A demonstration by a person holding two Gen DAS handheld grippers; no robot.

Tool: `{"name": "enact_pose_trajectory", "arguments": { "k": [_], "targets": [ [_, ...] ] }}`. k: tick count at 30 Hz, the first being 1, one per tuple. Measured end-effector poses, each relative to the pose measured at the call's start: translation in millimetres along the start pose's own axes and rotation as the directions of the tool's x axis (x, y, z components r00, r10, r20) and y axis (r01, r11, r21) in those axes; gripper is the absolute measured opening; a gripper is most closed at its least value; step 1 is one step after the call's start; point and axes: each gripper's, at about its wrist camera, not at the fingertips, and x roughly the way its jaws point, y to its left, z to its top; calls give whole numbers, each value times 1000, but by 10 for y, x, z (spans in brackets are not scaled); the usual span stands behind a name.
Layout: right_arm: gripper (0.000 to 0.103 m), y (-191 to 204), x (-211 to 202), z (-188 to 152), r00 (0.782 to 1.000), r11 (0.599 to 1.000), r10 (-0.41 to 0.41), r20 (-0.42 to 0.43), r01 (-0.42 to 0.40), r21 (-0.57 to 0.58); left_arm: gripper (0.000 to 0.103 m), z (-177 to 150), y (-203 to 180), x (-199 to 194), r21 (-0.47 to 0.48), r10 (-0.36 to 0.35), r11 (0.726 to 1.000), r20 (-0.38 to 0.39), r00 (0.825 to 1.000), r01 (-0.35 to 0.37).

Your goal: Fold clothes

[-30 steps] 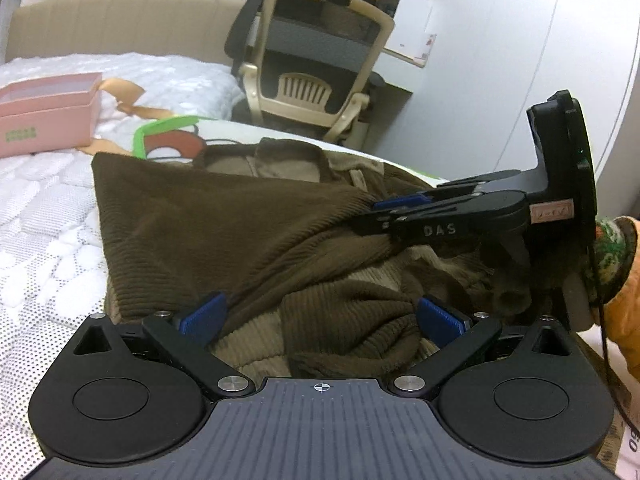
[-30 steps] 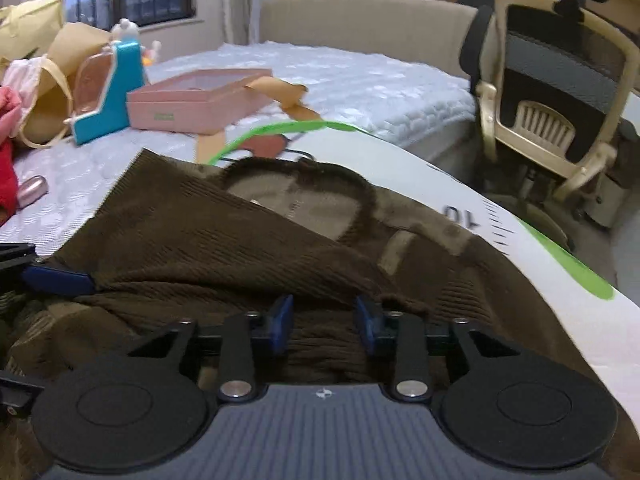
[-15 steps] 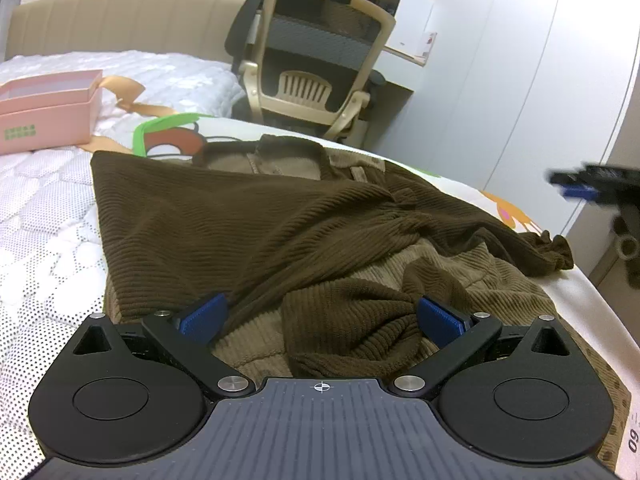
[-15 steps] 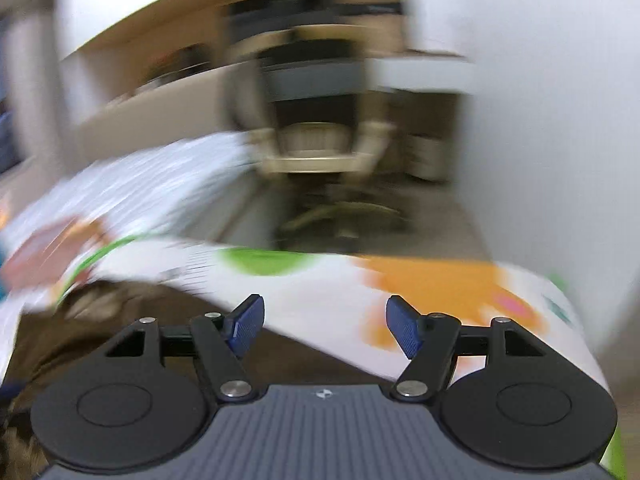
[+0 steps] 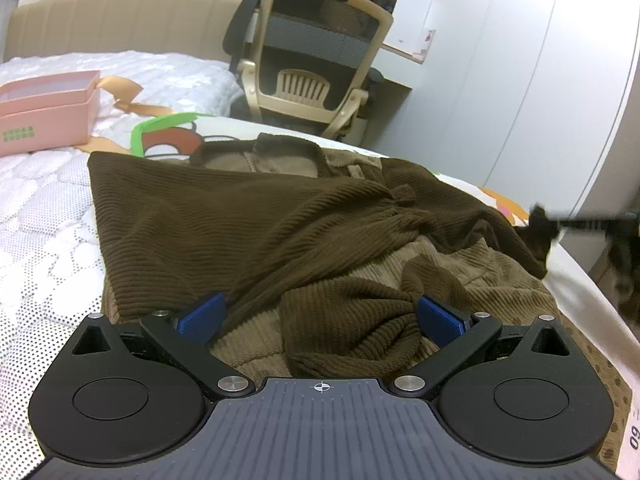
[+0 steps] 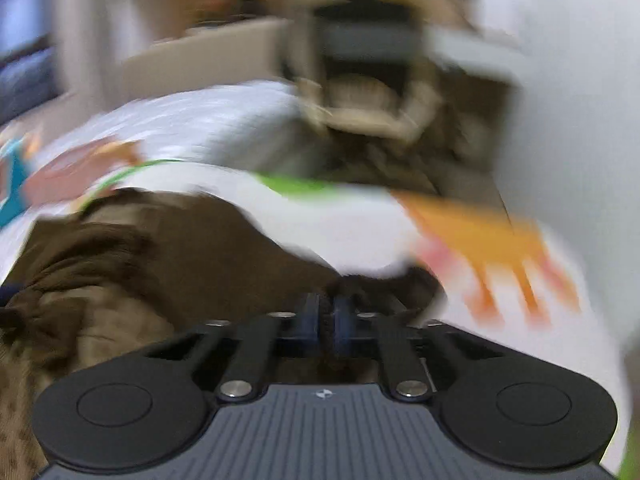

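While the left gripper (image 5: 320,312) lies low over the near hem of the brown garment (image 5: 248,224), its blue fingers (image 5: 202,314) spread wide around a bunched fold, the right gripper (image 6: 326,312) sits at the garment's far right corner, fingers pressed together on a dark cloth edge. The garment lies crumpled on a printed mat (image 5: 172,136) beyond it. The right view is badly smeared, and in the left view that gripper is a blurred streak.

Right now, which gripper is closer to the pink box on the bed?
Left. The left gripper sits over the brown corduroy garment, nearer the pink box; the right gripper is far across.
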Motion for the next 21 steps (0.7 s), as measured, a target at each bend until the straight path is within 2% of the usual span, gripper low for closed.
{"name": "enact_pose_trajectory", "arguments": {
  "k": [2, 4, 7, 10, 12, 14, 15, 16, 17, 18, 19, 21],
  "targets": [
    [2, 403, -82, 346, 997, 991, 51, 65, -42, -127, 103, 0, -2, -1, -2, -1, 1000, 2, 1000, 1],
    [1, 833, -191, 735, 982, 971, 121, 145, -87, -221, 103, -2, 5, -7, -7, -4, 1000, 5, 1000, 4],
    [1, 1496, -284, 1221, 937, 930, 267, 224, -190, -315, 103, -4, 25, -20, -18, -15, 1000, 13, 1000, 15],
    [1, 2162, -212, 1444, 892, 875, 392, 224, -287, -389, 103, -5, 62, -39, -37, -31, 999, 22, 999, 32],
    [1, 2516, -150, 1452, 881, 836, 438, 180, -326, -441, 103, -12, 92, -58, -52, -42, 998, 31, 999, 43],
    [5, 2690, -103, 1395, 885, 800, 450, 121, -339, -496, 103, -17, 117, -75, -68, -54, 996, 37, 998, 56],
    [13, 2709, -75, 1351, 895, 790, 436, 99, -327, -519, 103, -18, 128, -81, -76, -60, 995, 40, 997, 62],
    [31, 2675, -41, 1277, 913, 787, 400, 80, -298, -541, 103, -17, 138, -83, -83, -65, 994, 42, 997, 68],
    [44, 2595, 7, 1198, 933, 791, 352, 67, -258, -555, 103, -16, 139, -82, -85, -66, 994, 42, 997, 69],
    [65, 2503, 57, 1120, 952, 795, 301, 57, -217, -567, 103, -15, 139, -82, -87, -67, 994, 42, 997, 71],
    [68, 2381, 91, 1019, 967, 806, 251, 47, -182, -563, 103, -15, 135, -82, -86, -66, 994, 42, 997, 69],
    [68, 2115, 143, 800, 988, 831, 151, 21, -115, -544, 103, -15, 130, -81, -84, -63, 994, 41, 997, 66]
  ]
}}
